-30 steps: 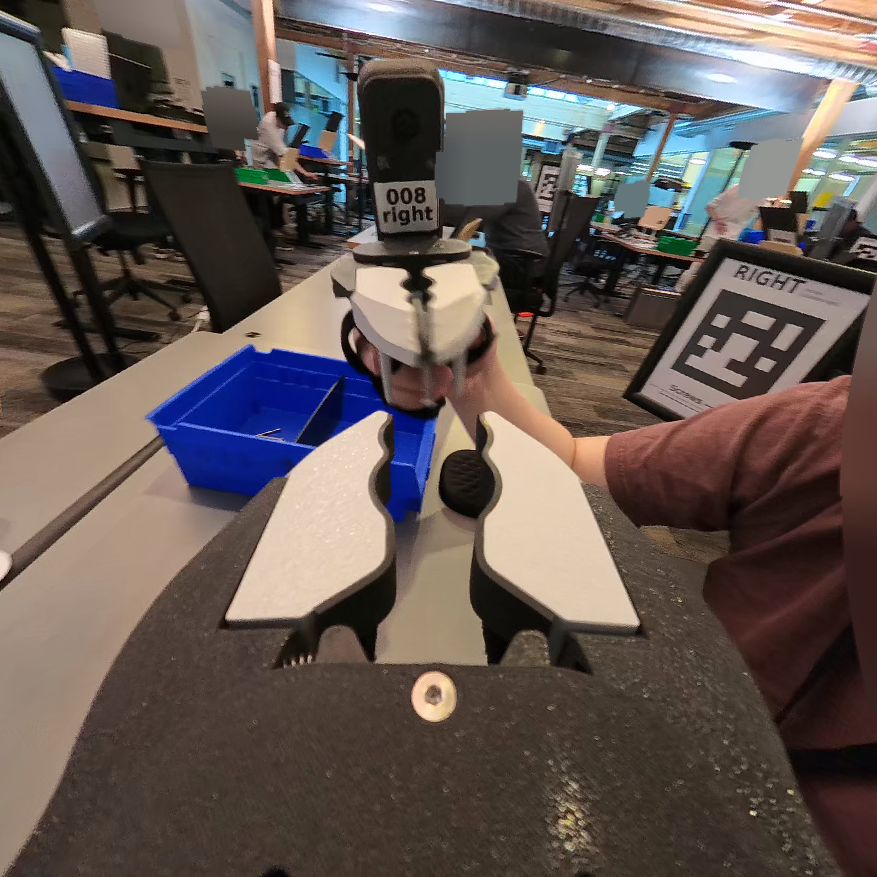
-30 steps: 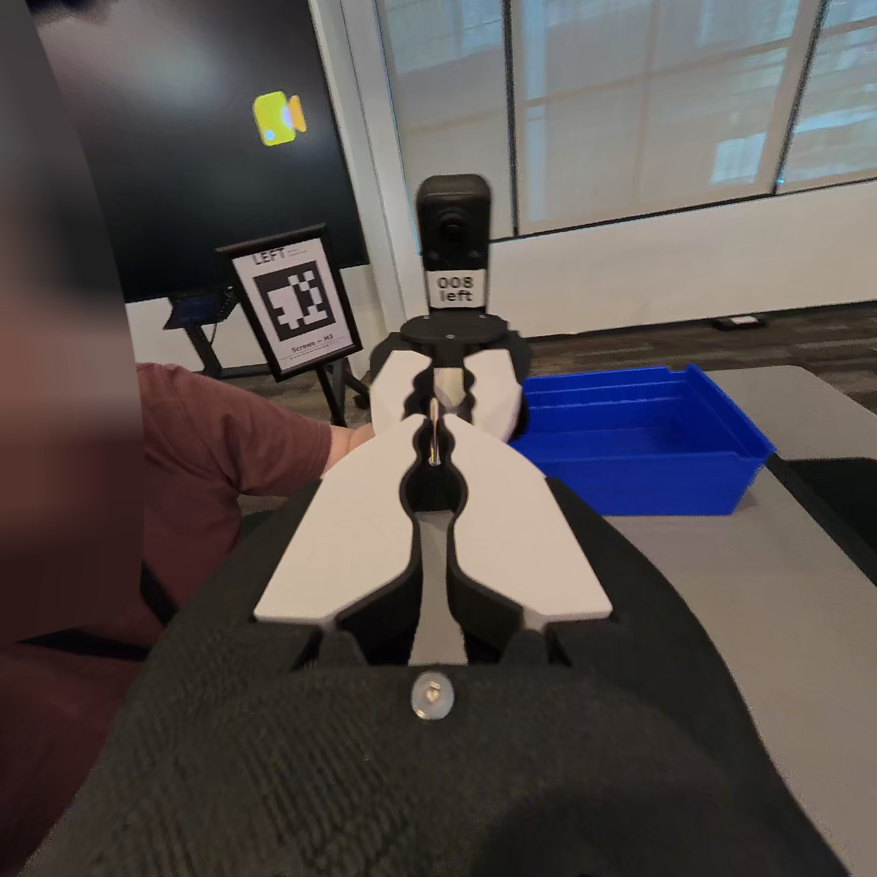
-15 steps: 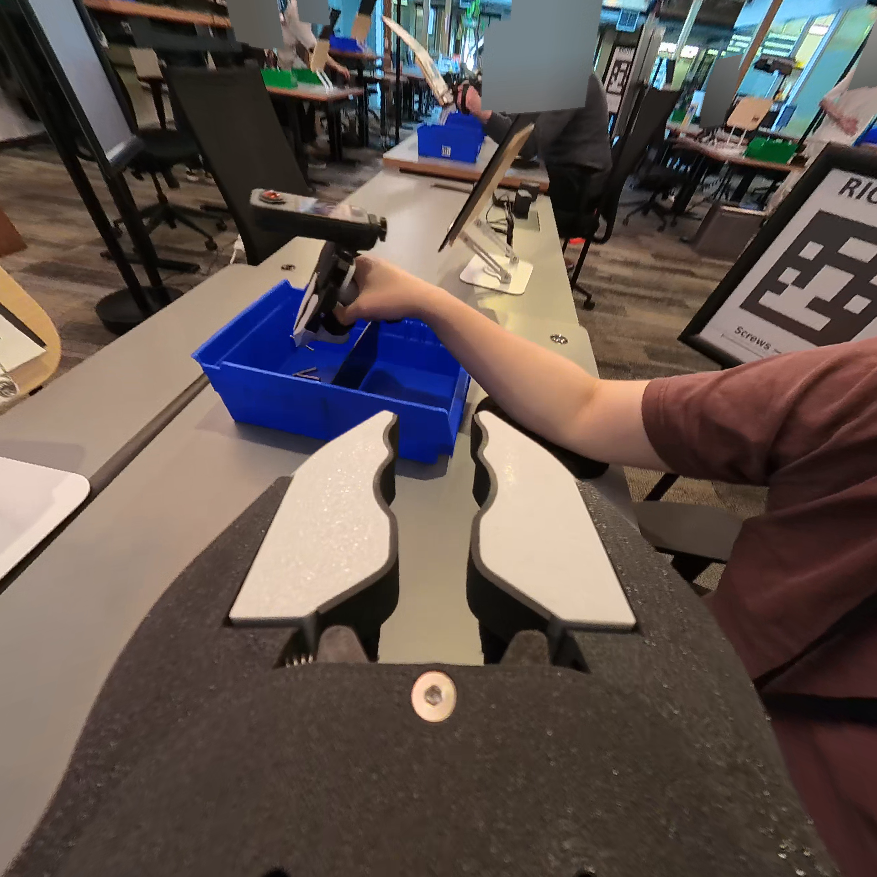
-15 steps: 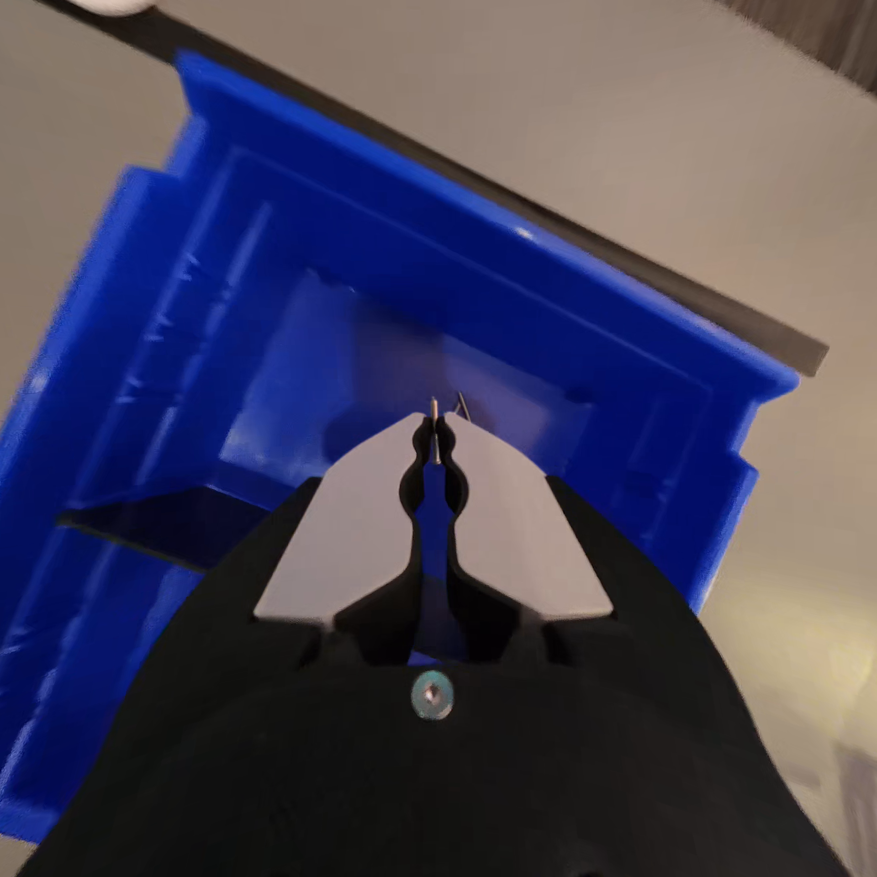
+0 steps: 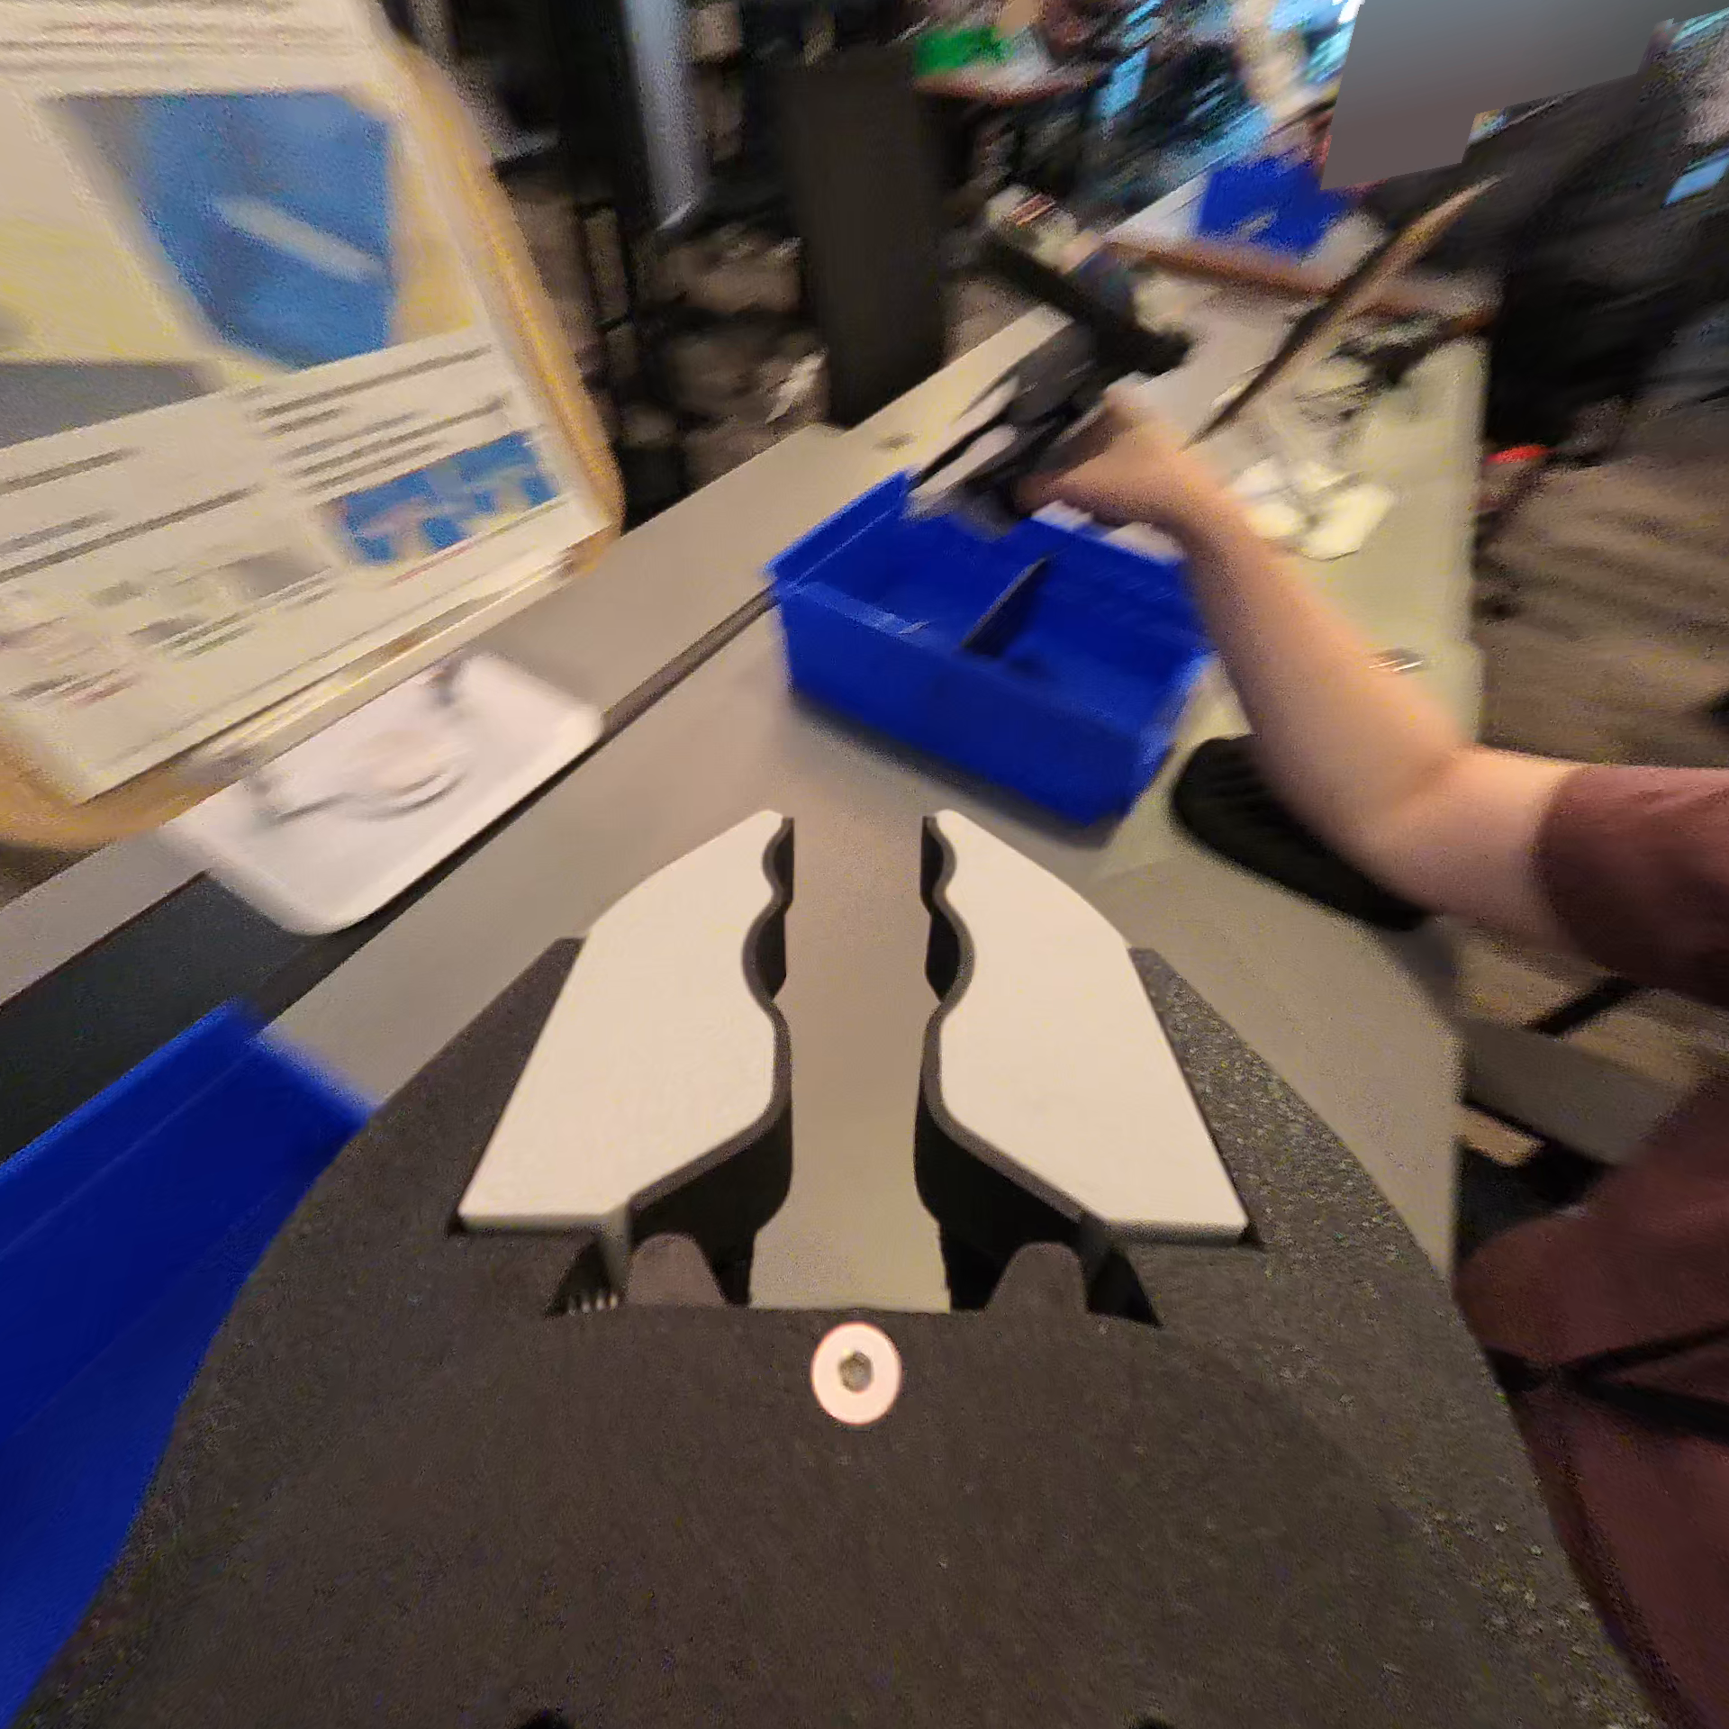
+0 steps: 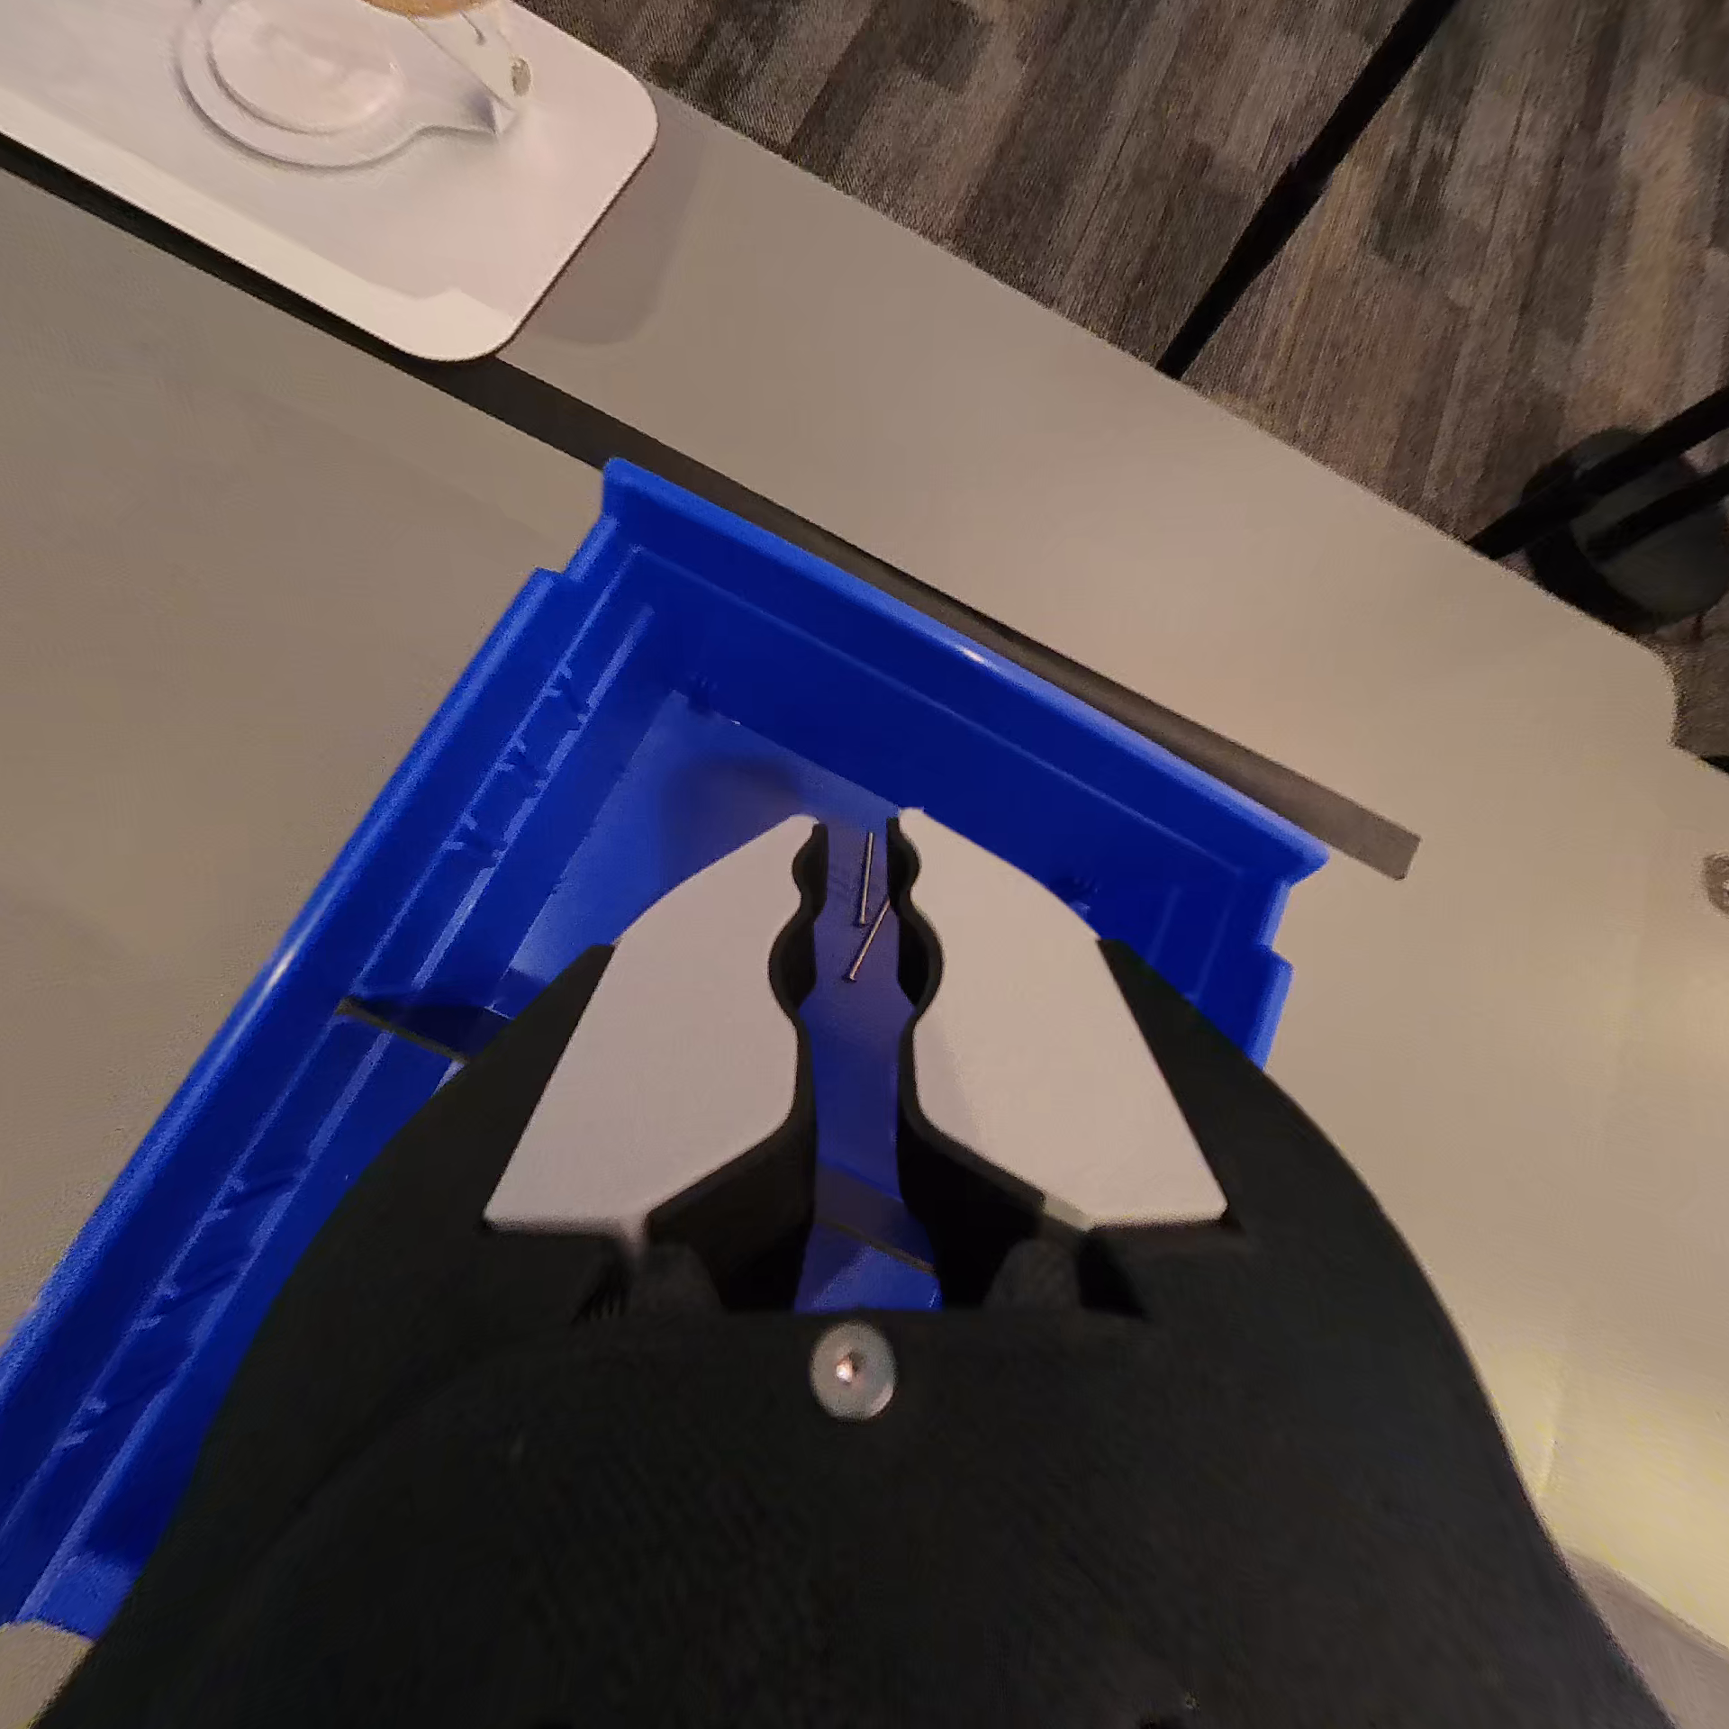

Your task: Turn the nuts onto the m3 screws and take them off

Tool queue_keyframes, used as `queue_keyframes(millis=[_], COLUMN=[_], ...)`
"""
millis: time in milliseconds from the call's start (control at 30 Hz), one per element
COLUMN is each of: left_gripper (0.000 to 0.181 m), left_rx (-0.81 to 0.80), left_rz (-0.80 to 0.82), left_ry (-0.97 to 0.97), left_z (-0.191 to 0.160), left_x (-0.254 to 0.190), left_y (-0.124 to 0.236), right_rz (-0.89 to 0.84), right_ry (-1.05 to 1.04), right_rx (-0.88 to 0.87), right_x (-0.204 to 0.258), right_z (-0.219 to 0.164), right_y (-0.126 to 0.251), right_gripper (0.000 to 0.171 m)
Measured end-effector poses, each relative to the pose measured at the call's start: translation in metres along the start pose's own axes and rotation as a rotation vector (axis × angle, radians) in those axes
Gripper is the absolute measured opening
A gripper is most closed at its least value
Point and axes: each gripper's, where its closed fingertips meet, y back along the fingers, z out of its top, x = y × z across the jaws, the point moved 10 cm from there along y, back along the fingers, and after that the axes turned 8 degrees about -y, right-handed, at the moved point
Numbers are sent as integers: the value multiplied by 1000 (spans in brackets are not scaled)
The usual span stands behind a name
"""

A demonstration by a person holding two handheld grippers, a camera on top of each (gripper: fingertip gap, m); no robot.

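Two thin screws (image 6: 865, 912) are lying on the floor of the blue bin (image 6: 936, 674), in the compartment at its far corner, one crossing close beside the other, and they are showing through the gap between the fingers of the right gripper (image 6: 856, 823). That gripper is pointing straight down into the bin with its jaws spread a little and nothing between them; its tips are hanging just above the screws, though whether they are touching the bin floor is hard to tell from this angle. A dark divider (image 6: 402, 1029) is splitting the bin into compartments, and the screws are sitting on the far side of it. The bin is resting on a grey table (image 6: 234, 655), right against a dark seam that is running across the tabletop. Beyond the seam a white stand base (image 6: 486, 234) is sitting on the table. In the left wrist view, which is blurring badly, the same bin (image 5: 982, 711) is showing farther off with the right gripper (image 5: 1010, 440) dipping into its far side, held by a hand (image 5: 1123, 486) on a bare forearm coming from a maroon sleeve (image 5: 1637, 861). The left gripper (image 5: 856, 823) is hanging over the bare table (image 5: 842, 748), well short of the bin, with its jaws spread apart and gripping nothing. A second blue bin (image 5: 122, 1216) is showing at the lower left edge, and a tilted tablet-like screen (image 5: 262, 374) is standing on the white base (image 5: 374, 795) to the left.
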Motion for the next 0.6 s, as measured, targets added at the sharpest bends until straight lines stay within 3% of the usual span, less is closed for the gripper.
queue_keyframes(millis=[167,333,500,600], left_gripper=[22,22,18,21], left_rx=[222,389,581,698], left_rz=[325,223,263,243], left_ry=[75,259,614,645], left_z=[-29,-70,-120,-144], left_x=[42,76,99,106], left_y=[41,32,9,-13], right_rz=[-18,-29,-46,-61], right_ry=[61,90,125,150], right_rx=[-31,-33,-17,9], right_x=[13,21,26,29], right_z=[7,9,9,8], right_y=[12,17,15,9], right_gripper=[13,14,15,17])
